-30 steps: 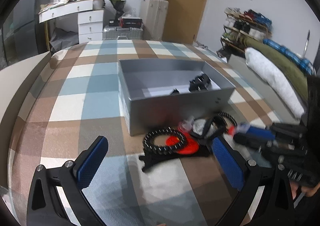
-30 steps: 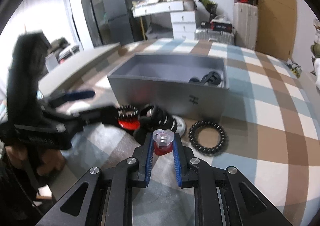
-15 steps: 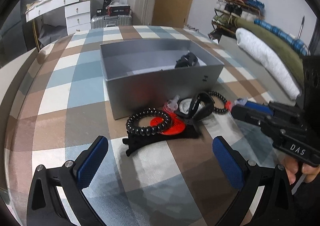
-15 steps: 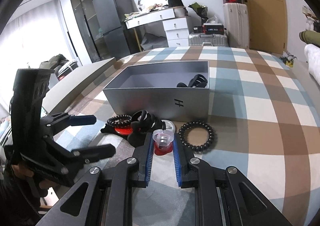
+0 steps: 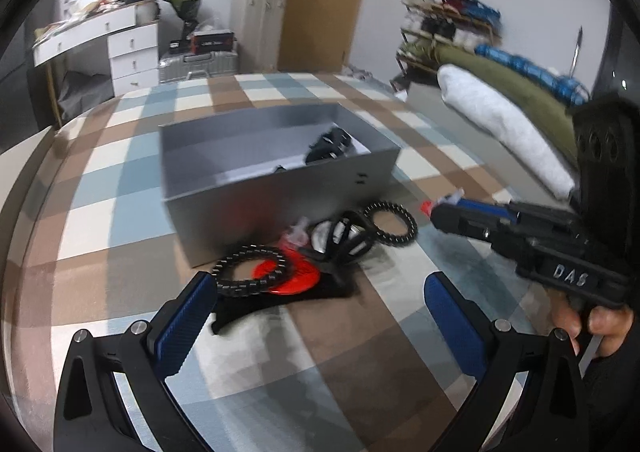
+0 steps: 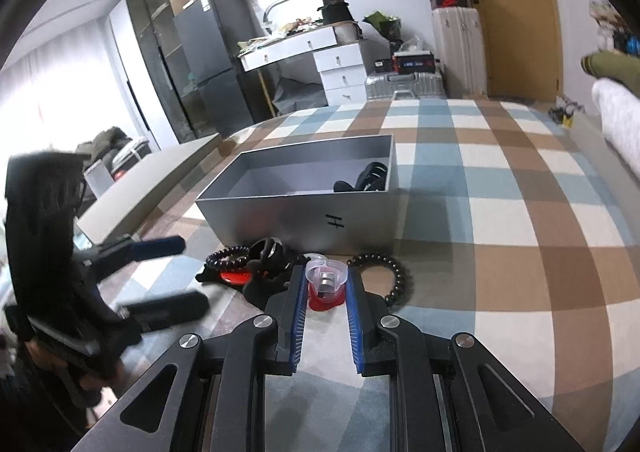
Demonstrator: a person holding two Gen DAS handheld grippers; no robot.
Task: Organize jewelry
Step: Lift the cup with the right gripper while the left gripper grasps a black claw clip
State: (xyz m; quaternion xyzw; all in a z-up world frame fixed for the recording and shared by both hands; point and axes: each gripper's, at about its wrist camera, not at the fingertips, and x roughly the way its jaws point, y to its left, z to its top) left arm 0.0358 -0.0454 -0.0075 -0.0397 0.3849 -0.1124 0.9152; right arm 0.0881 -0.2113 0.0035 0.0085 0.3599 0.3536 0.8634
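Two grippers hung over a checked bed: the right gripper, jaws narrow on a small clear-topped ring case, had lifted it slightly toward the grey box, while the left gripper, jaws wide and empty, still hovered near the bracelets.

Even, soft indoor light. Bright daylight glare at left edge of right wrist view. Left wrist view motion-blurred throughout. Heavy fisheye bending, black vignette corners. Shadows faint.
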